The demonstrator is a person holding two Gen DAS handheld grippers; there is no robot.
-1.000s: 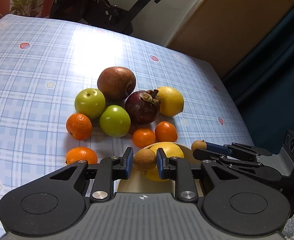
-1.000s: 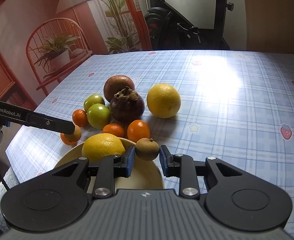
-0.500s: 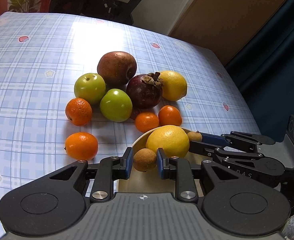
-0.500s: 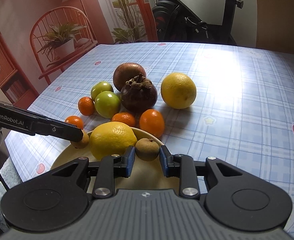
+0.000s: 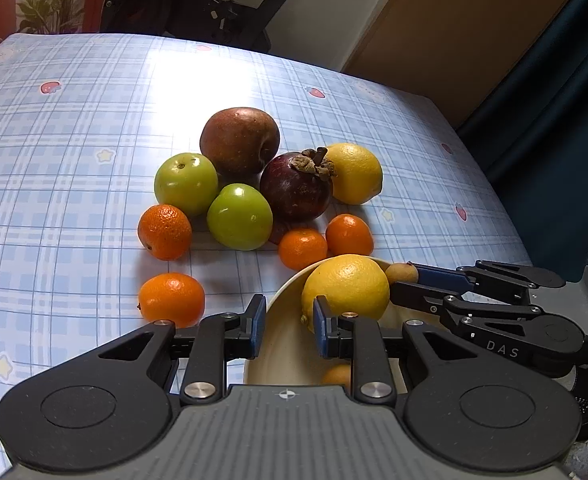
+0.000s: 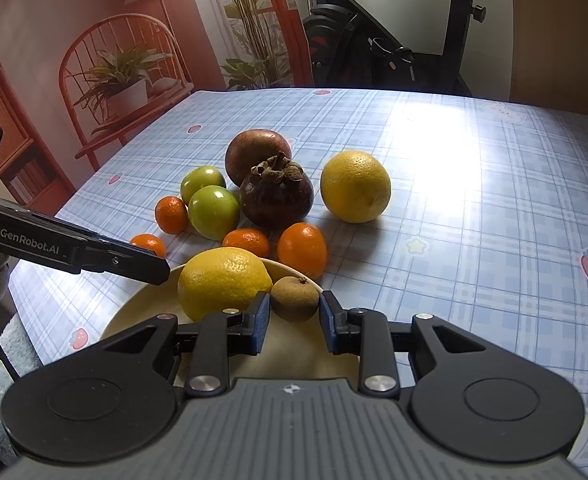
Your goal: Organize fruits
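roughly: right gripper [image 6: 294, 322] was clamped on a small brown longan [image 6: 295, 298] over the bowl [image 6: 134, 312], just beside the lemon [image 6: 224, 282]. left gripper [image 5: 287, 323] sat released and empty above the bowl rim; a second longan [image 5: 336, 374] lay below it. longan probably handled light, with a thin brittle shell, round and prone to roll. best held across its middle with gentle squeeze.

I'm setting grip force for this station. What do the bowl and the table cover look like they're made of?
The bowl looks like glazed ceramic or smooth plastic: cream, even-toned, softly shiny, with a thick rounded rim; the views can't settle which. The table cover looks like glossy vinyl or oilcloth: its printed blue plaid throws a bright white glare patch and lies flat without visible weave.
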